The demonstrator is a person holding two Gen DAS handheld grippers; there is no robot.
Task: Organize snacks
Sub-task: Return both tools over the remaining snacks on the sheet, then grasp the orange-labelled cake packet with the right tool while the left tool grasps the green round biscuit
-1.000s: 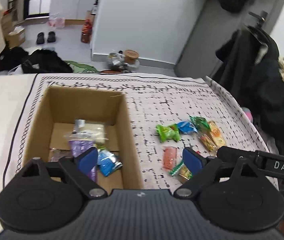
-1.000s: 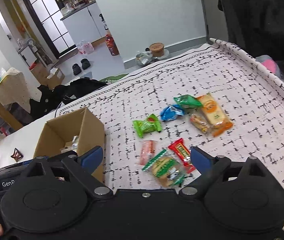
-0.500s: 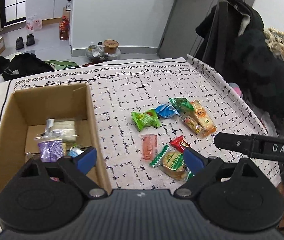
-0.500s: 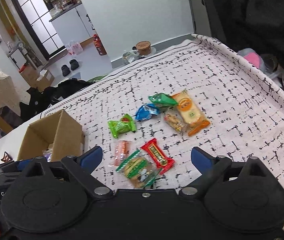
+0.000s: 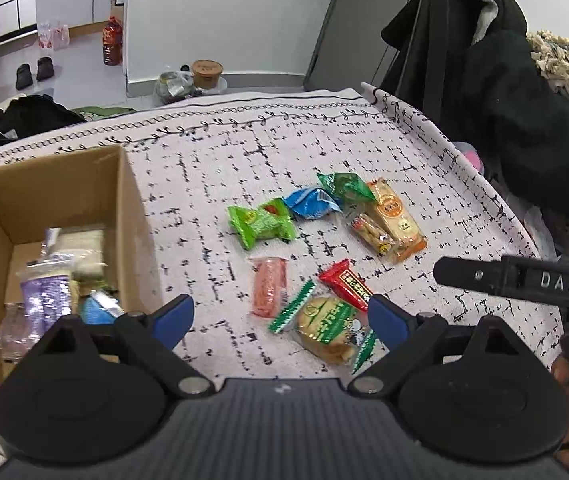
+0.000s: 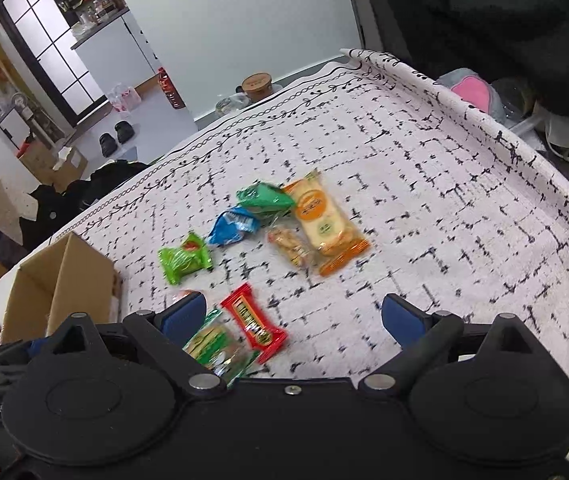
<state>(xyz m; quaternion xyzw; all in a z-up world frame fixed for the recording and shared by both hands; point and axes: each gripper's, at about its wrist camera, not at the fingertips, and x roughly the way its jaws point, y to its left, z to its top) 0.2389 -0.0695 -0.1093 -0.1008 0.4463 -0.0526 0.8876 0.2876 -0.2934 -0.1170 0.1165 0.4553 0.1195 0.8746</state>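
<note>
- Leftmost, a cardboard box [image 5: 64, 184] is sitting open on the patterned cloth [image 5: 424, 152]; wrapped snacks are lying inside it, among them a purple packet [image 5: 46, 300] and a pale packet [image 5: 86, 246].
- Right of the box, the left gripper [image 5: 280, 322] is hovering with its blue-padded jaws spread wide, gripping nothing.
- Just beyond its jaws, a pink packet [image 5: 269, 286] is lying nearest the box, then a green-and-white cookie packet [image 5: 326, 326], then a red bar [image 5: 346, 284] touching it.
- Farther from the box, a light green packet [image 5: 262, 222], a blue packet [image 5: 312, 203], a dark green packet [image 5: 344, 186], a small clear packet [image 5: 370, 234] and a long orange packet [image 5: 396, 218] are clustering together.
- Right of the snacks, the right gripper [image 6: 294, 320] is hanging over the cloth, jaws wide apart and empty; the red bar and cookie packet are showing by its left finger.
- Far right of the box, dark coats [image 5: 516, 80] are hanging beyond the cloth's edge.
</note>
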